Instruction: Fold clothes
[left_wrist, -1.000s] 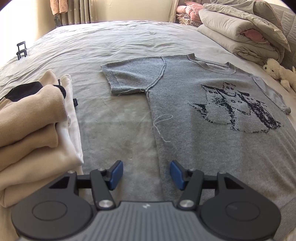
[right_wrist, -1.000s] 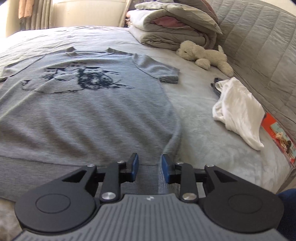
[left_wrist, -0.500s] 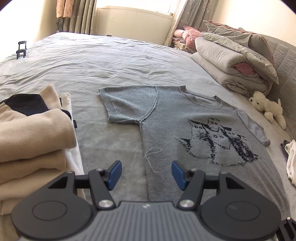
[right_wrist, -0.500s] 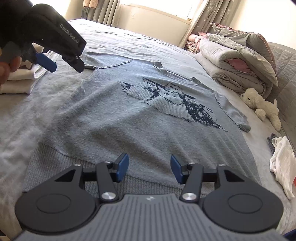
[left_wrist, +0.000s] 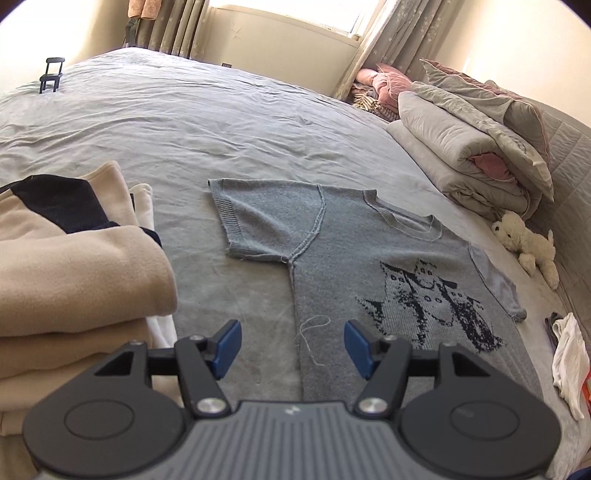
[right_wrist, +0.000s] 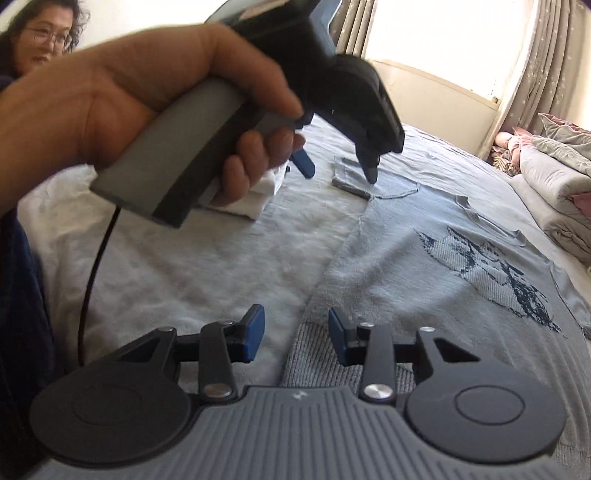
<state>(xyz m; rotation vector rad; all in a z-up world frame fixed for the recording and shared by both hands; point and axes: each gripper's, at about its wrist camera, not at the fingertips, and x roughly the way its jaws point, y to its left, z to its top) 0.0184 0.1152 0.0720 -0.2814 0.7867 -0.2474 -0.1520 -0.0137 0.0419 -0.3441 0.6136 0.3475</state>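
A grey knit short-sleeved sweater (left_wrist: 351, 266) with a dark cat pattern lies flat on the bed, sleeves spread. It also shows in the right wrist view (right_wrist: 424, 280). My left gripper (left_wrist: 291, 345) is open and empty, raised above the sweater's left side seam. My right gripper (right_wrist: 296, 334) is open and empty, just above the sweater's lower left hem corner. The left gripper (right_wrist: 338, 166) appears in the right wrist view, held in a hand above the left sleeve.
A stack of folded beige clothes (left_wrist: 66, 280) sits at the left. Folded quilts (left_wrist: 472, 162) and a white plush toy (left_wrist: 524, 243) lie at the right by the headboard. A white garment (left_wrist: 569, 362) lies at the right edge.
Both grippers have lifted away from the sweater's hem. The right gripper opened and swung left to the hem's left corner. The left gripper rose and now looks further up the bed.
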